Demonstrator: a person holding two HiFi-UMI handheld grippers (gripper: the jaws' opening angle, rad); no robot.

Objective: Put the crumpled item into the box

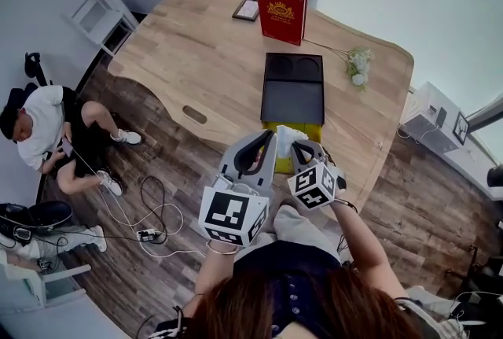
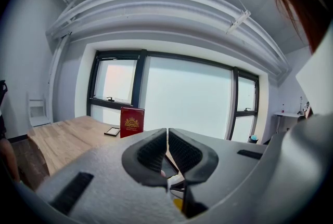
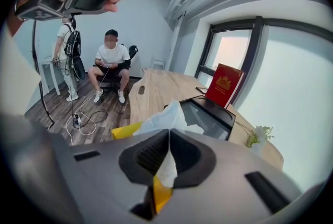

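A white crumpled item (image 1: 288, 134) (image 3: 167, 117) is pinched in my right gripper (image 1: 297, 145) (image 3: 169, 133), which is shut on it. It hangs just over the open yellow box (image 1: 314, 129) (image 3: 124, 130) at the table's near edge. Whether it touches the box's inside is hidden by the grippers. My left gripper (image 1: 268, 138) (image 2: 167, 133) is close on the left of the item, over the same box. Its jaws are pressed together with nothing between them.
A black tray (image 1: 292, 90) (image 3: 209, 114) lies just behind the box. Further back a red book (image 1: 280, 11) (image 2: 131, 121) stands upright beside a small picture frame (image 1: 246, 9). White flowers (image 1: 359, 66) lie at the right. A person (image 3: 110, 62) sits on the floor's left side, with cables nearby.
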